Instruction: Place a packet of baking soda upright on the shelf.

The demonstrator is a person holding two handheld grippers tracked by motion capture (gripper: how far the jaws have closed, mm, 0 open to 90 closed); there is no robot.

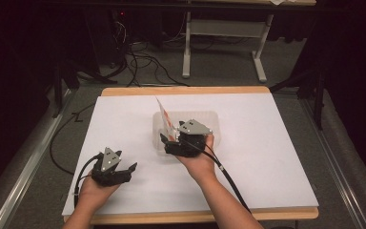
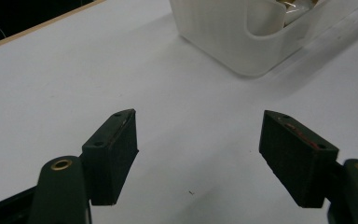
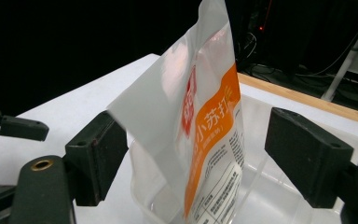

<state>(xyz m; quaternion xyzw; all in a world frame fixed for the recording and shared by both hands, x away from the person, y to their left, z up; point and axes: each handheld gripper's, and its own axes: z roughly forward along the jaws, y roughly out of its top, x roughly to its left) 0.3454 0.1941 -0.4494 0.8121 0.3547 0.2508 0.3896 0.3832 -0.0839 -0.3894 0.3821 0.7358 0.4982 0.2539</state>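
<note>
A white and orange snack packet [image 1: 166,118] stands upright in a clear plastic container [image 1: 205,119] at the middle of the table. My right gripper [image 1: 167,141] is at the container's near left corner, open. In the right gripper view the packet [image 3: 205,121] rises between the wide-apart jaws of that gripper [image 3: 193,126], its left edge close to or touching the left jaw. My left gripper [image 1: 129,171] rests on the white sheet to the near left, open and holding nothing. In the left gripper view its jaws [image 2: 200,121] frame bare sheet, with the container [image 2: 233,42] ahead to the right.
A white sheet [image 1: 267,157] covers the wooden table. Beyond the far edge are a grey floor, cables [image 1: 143,62] and a white table frame [image 1: 219,28]. The surroundings are dark.
</note>
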